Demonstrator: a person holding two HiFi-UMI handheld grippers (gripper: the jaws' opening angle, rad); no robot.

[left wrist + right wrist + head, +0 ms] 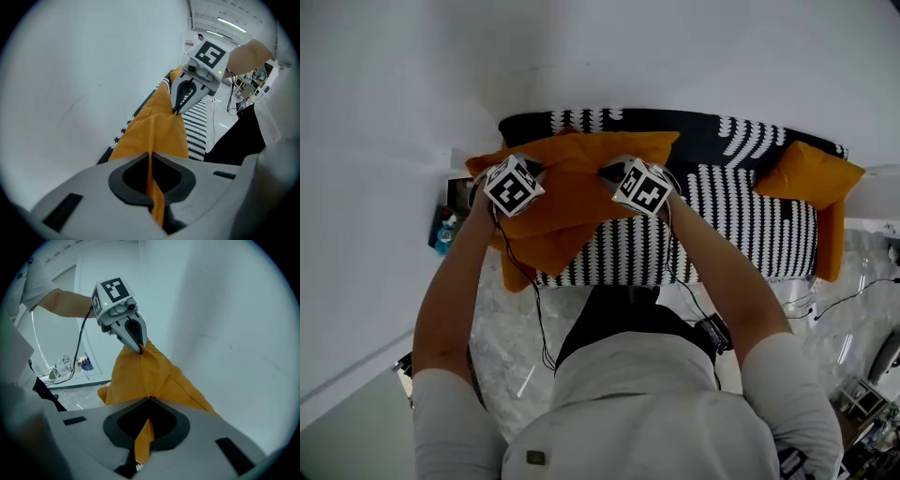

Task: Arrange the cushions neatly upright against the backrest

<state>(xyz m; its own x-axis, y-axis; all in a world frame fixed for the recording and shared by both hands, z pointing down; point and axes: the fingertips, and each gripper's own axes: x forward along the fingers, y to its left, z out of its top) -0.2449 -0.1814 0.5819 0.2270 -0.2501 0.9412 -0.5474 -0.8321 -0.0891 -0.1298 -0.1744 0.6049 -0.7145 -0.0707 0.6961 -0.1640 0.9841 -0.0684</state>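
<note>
Cushion [572, 183] in orange hangs between your two grippers, above the left end of the striped sofa [741, 220]. The fingers of your left gripper [151, 157] are closed on its edge, and those of your right gripper [149, 401] pinch the same fabric. A second orange cushion [814, 173] sits at the sofa's right end.

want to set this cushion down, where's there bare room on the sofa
Bare room: the striped sofa seat between the held cushion and the orange cushion at the right end, with the backrest free behind it. Crowded: the sofa's left end, under the held cushion, whose edge the left gripper and right gripper both pinch.
</note>
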